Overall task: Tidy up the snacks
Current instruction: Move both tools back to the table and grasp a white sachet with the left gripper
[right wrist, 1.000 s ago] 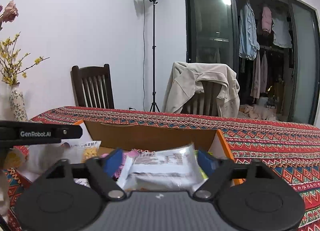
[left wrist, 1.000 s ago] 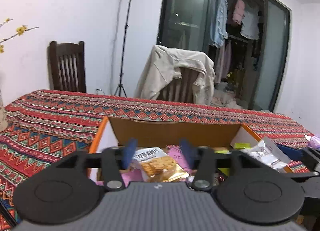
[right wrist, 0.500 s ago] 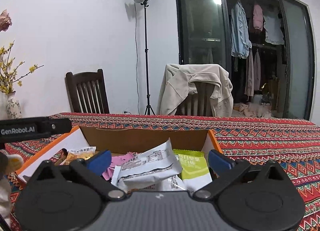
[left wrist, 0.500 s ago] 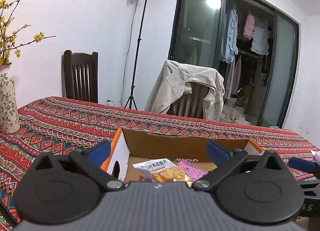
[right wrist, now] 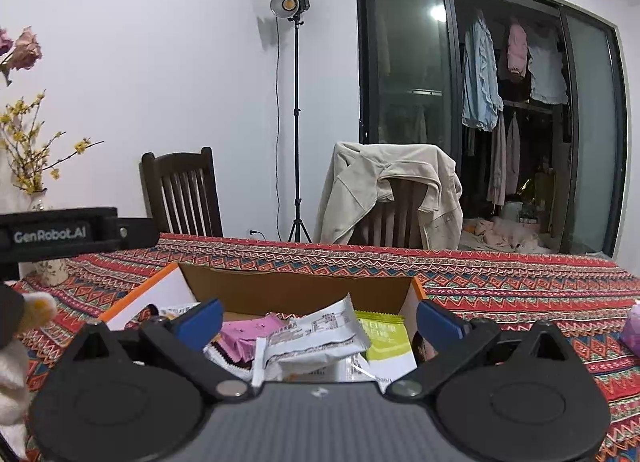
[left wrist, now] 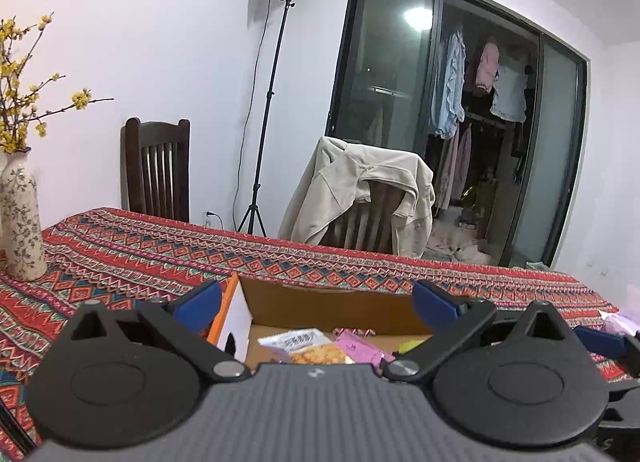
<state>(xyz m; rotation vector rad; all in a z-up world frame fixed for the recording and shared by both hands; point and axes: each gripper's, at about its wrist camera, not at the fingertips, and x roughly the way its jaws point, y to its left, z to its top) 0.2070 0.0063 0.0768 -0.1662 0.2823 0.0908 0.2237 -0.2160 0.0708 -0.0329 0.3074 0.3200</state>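
An open cardboard box (left wrist: 236, 318) with an orange rim sits on the patterned tablecloth in front of both grippers. My left gripper (left wrist: 316, 300) hangs open just above the box's near edge, nothing between its blue pads. Below it in the box lie a cracker packet (left wrist: 308, 346) and a pink packet (left wrist: 356, 342). My right gripper (right wrist: 319, 320) is open too. Between its spread fingers, untouched, a white packet (right wrist: 316, 338) rests on the pile in the box (right wrist: 140, 290), with a green packet (right wrist: 384, 336) to its right and a pink packet (right wrist: 244, 336) to its left.
A flowered vase (left wrist: 20, 222) stands on the table at the left. Two wooden chairs, one draped with a beige jacket (left wrist: 360, 190), line the far side, and a light stand (left wrist: 276, 102) stands behind them. A purple packet (right wrist: 632, 326) lies on the cloth at the right.
The left gripper let go of the cracker packet, which now lies in the box. The right gripper's fingers spread wider off the white packet. Both grippers drew back and up from the box.
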